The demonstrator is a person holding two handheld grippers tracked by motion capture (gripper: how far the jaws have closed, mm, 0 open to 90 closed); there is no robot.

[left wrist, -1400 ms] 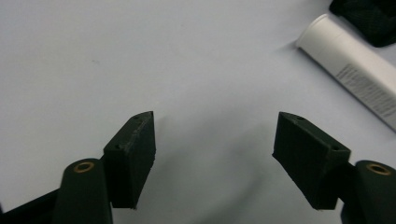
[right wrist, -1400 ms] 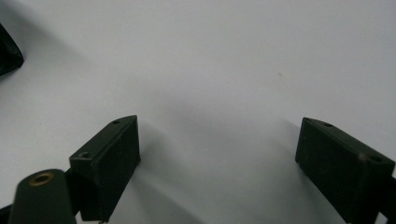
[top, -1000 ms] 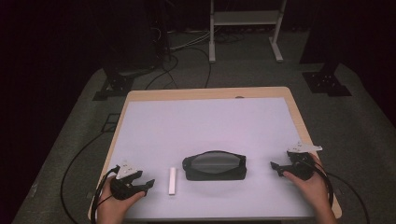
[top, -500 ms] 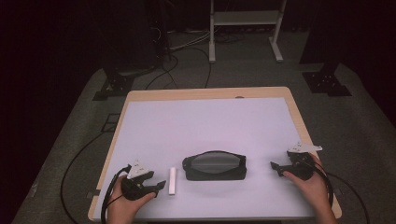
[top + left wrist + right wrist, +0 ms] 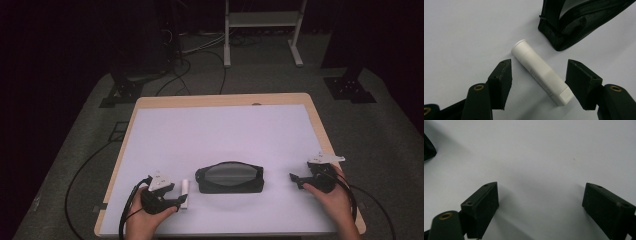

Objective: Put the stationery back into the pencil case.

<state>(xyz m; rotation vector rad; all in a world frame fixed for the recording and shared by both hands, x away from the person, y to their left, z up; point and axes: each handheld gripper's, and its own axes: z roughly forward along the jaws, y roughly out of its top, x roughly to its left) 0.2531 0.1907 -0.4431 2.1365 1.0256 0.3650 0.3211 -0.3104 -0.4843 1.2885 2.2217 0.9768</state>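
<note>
A small white tube (image 5: 184,189) lies on the white table top, just left of an open black mesh pouch (image 5: 230,177). My left gripper (image 5: 179,200) is at the tube from the left. In the left gripper view its jaws straddle the tube (image 5: 541,75) with gaps on both sides, so the left gripper (image 5: 539,63) is open; the pouch (image 5: 571,22) lies just beyond. My right gripper (image 5: 296,180) rests on the table right of the pouch, pointing at it. It stands open (image 5: 540,186) over bare table, with a corner of the pouch (image 5: 427,147) at the view's left edge.
The white sheet sits on a wooden table (image 5: 320,125) whose edge shows on the far and right sides. Cables (image 5: 85,170) trail on the grey floor to the left. A white metal stand (image 5: 260,25) is behind the table.
My left hand has moved right along the front of the table to the white tube, and its jaws now straddle it. The right hand, the tube and the pouch have stayed put.
</note>
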